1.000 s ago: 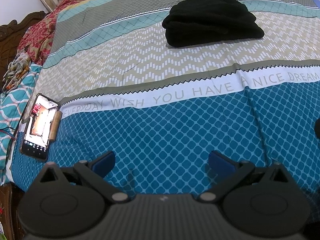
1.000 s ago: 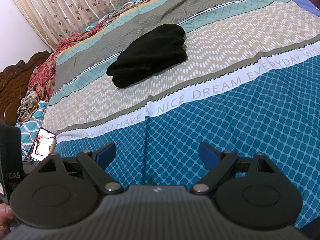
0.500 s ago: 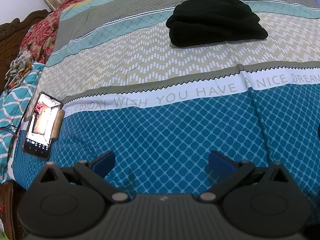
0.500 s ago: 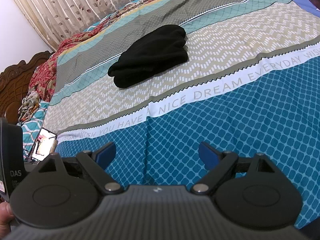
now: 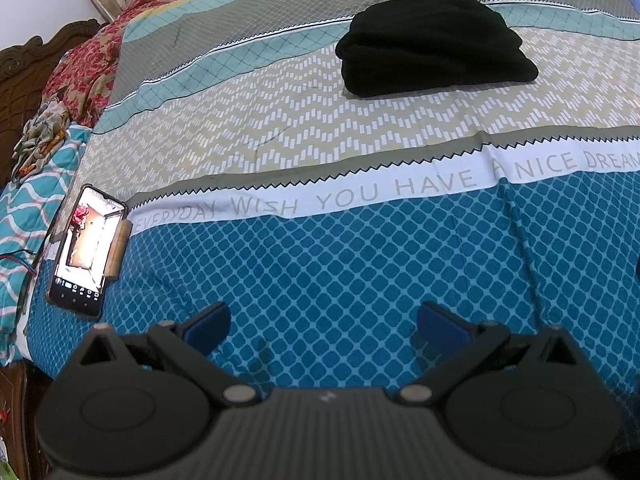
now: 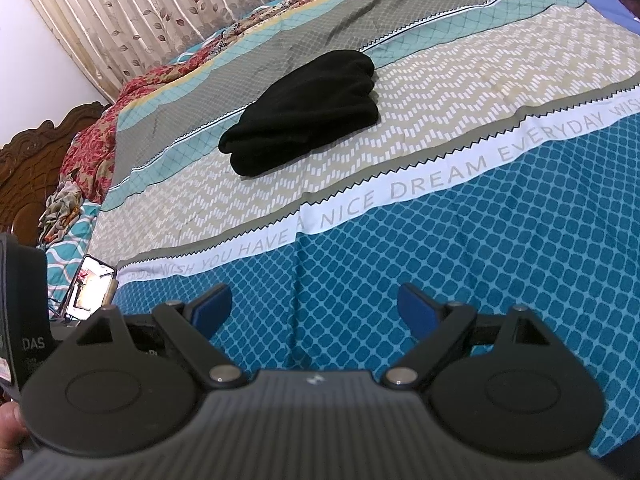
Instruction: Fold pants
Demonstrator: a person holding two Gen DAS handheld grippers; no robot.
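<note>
A bed point(image 5: 360, 264) under a patterned bedspread fills both views, with leaf-print curtains point(image 6: 160, 12) behind. The left gripper point(image 5: 323, 326) and right gripper point(image 6: 315, 307) hover over the blue diamond band, jaws spread wide and holding nothing. Well ahead of both, the black pants point(image 5: 434, 44) lie folded in a bundle on the zigzag stripe. Between them runs the printed line "EVERYDAY WISH YOU HAVE A NICE DREAM". Left of the left gripper lies a phone point(image 5: 86, 254), screen lit.
</note>
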